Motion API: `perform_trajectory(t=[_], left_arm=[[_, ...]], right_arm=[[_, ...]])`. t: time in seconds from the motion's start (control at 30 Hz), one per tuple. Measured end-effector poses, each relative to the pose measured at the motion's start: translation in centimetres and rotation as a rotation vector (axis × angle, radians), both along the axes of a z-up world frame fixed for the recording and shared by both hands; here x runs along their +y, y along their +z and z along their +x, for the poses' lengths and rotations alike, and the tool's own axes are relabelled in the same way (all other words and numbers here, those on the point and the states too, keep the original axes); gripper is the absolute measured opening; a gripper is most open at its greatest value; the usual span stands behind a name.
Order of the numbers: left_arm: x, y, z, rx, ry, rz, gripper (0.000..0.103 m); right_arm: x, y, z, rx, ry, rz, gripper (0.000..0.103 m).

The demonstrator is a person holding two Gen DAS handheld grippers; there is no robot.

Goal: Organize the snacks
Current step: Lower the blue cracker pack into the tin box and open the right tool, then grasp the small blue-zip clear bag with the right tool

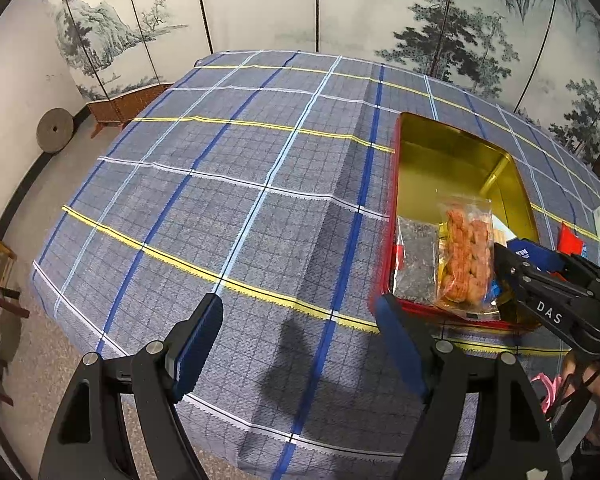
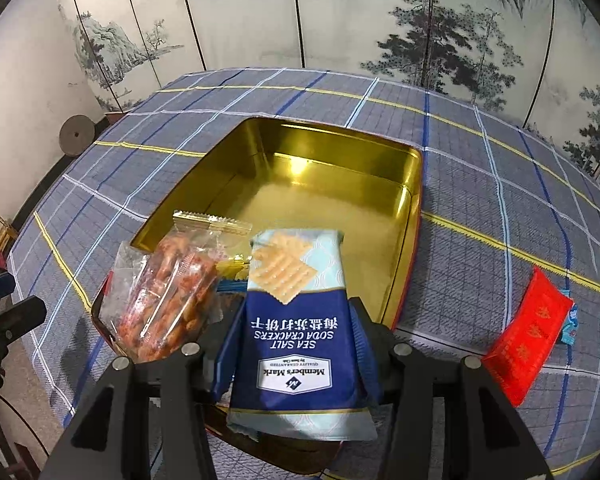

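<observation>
Left wrist view first: the left gripper (image 1: 300, 344) is hovering over the checked cloth (image 1: 228, 184) covering the desk, its jaws standing wide apart and gripping nothing. Off to the right, the red-sided gold tin (image 1: 452, 160) is sitting on the cloth with a clear bag of orange snacks (image 1: 466, 256) and a dark packet (image 1: 416, 262) leaning at its near end. The right gripper (image 1: 512, 276) is reaching in from the right edge over that end of the tin.

Over to the right wrist view: the right gripper (image 2: 296, 340) is clamping its jaws on a blue soda cracker packet (image 2: 296, 320), holding it over the near end of the tin (image 2: 320, 168) just beside the orange snack bag (image 2: 168, 292). A red packet (image 2: 528, 332) is lying on the cloth (image 2: 480, 240) right of the tin, well apart from it.
</observation>
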State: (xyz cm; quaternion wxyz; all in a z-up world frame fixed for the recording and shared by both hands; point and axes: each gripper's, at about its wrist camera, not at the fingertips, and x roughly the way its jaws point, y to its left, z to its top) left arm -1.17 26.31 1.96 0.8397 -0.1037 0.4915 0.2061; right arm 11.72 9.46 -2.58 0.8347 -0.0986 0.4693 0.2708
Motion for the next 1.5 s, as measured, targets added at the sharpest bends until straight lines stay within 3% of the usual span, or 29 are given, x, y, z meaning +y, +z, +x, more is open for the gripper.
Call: perform_trajectory(t=[0.3,0.47,0.83,1.13,1.5], left_arm=[[-0.6,-0.1,0.2,0.005,-0.011,-0.003,0.076],[-1.2,0.1,0.3,0.004,-0.021,0.003,0.076],[-4.3,0.9,0.9,-0.012,-0.070,0.011,0.076],[-7.9,1.7,1.8,-0.031,-0.152,0.035,0.080],[-12.5,2.6,4.4,-0.037,-0.259,0.061,0.080]], right_arm=[[0.1,0.3,-0.2,-0.003,0.009,0.000,0.053],[0.1,1.1,-0.8,-0.049,0.029,-0.015,0.058],[-3.2,3.3,-1.9,-0.079,0.039,0.079,0.058],[-10.5,3.1,-1.0,-0.105,-0.070,0.065,0.058],[-22.2,1.4,4.7,-0.101,-0.311,0.028,0.058]])
